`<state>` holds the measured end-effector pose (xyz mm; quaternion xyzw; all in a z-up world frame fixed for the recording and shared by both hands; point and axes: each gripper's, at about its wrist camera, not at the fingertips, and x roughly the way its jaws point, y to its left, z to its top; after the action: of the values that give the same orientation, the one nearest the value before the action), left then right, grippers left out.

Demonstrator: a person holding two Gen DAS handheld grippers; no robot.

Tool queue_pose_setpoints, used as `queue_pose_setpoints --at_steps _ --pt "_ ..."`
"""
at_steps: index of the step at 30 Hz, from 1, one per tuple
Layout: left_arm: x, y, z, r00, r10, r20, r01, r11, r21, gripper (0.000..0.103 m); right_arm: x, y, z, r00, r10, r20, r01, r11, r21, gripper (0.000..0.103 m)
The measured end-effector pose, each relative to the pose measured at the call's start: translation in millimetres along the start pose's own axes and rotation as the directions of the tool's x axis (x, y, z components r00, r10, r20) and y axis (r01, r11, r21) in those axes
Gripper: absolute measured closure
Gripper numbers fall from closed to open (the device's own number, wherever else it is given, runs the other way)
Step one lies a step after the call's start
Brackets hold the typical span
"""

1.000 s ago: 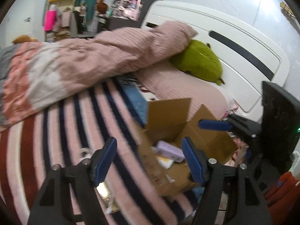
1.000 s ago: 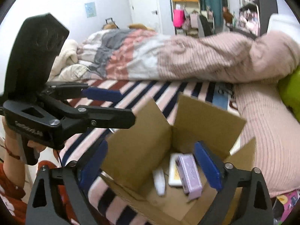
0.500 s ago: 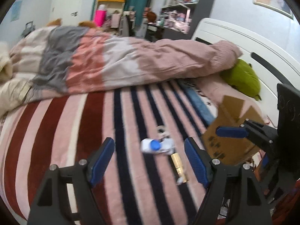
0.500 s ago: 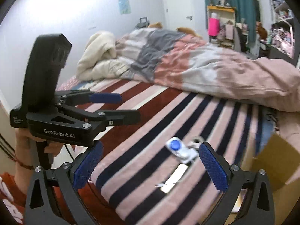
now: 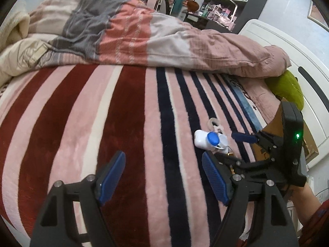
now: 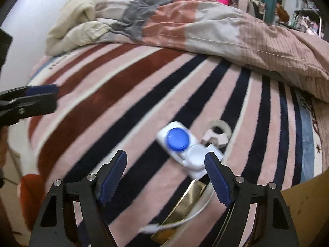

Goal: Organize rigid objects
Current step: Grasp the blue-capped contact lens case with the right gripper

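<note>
Hovering over the striped blanket, both grippers spread and empty.
Left view: the left gripper hangs released above the blanket; the white case (blue cap) lies toward the blanket's right edge, beside the box. Right view: the right gripper, released too, hovers just short of the case; a gold bar lies under it, a tape roll beyond.

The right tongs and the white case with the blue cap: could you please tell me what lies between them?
Nothing. In the right wrist view, only bare striped blanket separates the open right tongs from the white case.
</note>
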<state>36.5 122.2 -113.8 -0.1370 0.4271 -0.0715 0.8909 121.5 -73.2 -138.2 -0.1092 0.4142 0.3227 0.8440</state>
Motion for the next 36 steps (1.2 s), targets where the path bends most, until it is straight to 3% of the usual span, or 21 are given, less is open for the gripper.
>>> queue_pose_setpoints --at_steps 5,7,12,20,26,28,31,36 --pt "8.4 -0.2 2.6 1.000 -0.010 -0.009 0.009 1.000 -0.008 0.029 15.2 -6.5 4.8 1.000 -0.002 0.005 0.003 1.000 -0.021 0.028" --pt "10.3 -2.5 4.0 1.000 -0.009 -0.012 0.009 1.000 -0.007 0.029 18.4 -4.8 3.1 0.999 0.032 -0.019 -0.033 0.999 -0.036 0.042" --pt "10.0 -7.0 7.0 1.000 -0.006 -0.013 0.006 1.000 -0.001 0.029 17.3 -0.3 -6.4 0.986 0.152 -0.070 -0.155 0.988 -0.026 0.060" --pt "2.1 -4.8 1.8 1.000 0.009 -0.011 -0.009 1.000 -0.014 0.029 20.8 5.5 -15.8 0.982 0.172 -0.075 -0.176 0.983 -0.043 0.060" --pt "-6.5 -3.9 -4.0 1.000 0.022 -0.009 -0.022 1.000 -0.015 0.029 25.8 24.2 -17.4 0.997 0.066 -0.037 -0.071 0.985 -0.157 0.060" --pt "-10.6 -2.2 -5.4 1.000 0.024 -0.003 -0.024 0.999 -0.023 0.029 27.3 27.1 -18.2 0.993 0.102 -0.059 -0.111 0.980 -0.164 0.061" --pt "-16.3 0.0 -7.8 1.000 0.025 0.004 -0.025 0.999 -0.031 0.029 25.8 28.2 -18.5 0.970 0.222 -0.095 -0.233 0.964 -0.127 0.063" --pt "-25.1 2.7 -13.9 0.999 0.034 0.007 -0.033 0.999 -0.036 0.029 31.3 34.6 -16.7 0.986 0.151 -0.074 -0.160 0.976 -0.144 0.064"
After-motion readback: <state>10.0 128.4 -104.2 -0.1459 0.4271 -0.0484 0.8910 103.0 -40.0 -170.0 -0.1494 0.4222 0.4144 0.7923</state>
